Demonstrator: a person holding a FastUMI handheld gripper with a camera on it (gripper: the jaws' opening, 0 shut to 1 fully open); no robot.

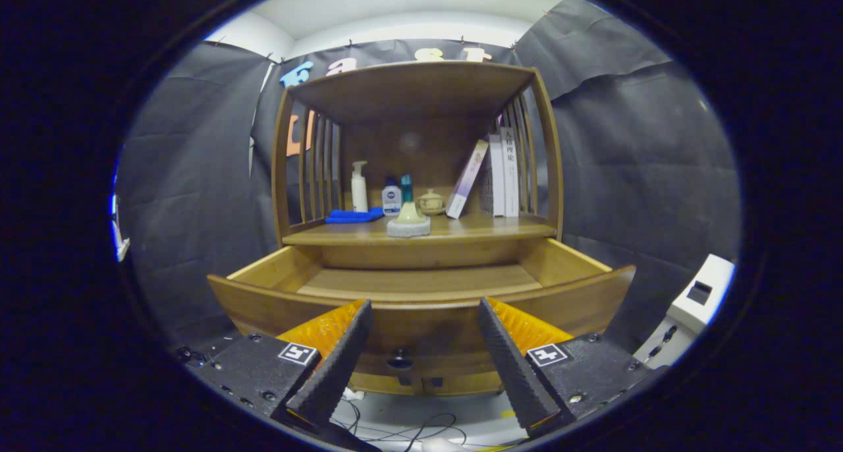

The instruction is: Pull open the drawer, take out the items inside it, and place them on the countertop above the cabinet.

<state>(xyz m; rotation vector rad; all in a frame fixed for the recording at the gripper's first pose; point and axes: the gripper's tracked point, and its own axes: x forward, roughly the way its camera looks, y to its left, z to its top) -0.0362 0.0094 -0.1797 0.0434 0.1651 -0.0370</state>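
Gripper (421, 310) fingers spread wide, holding nothing, just before the pulled-out wooden drawer (421, 300), its knob (400, 358) between them; on the countertop (421, 231) beyond: round pale dish (408, 225), pump bottle (359, 186), blue cloth (353, 215), books (499, 172).

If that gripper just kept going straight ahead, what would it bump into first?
Probably the drawer front, near its knob. The gripper is open, the knob between its fingers, though depth is hard to judge.
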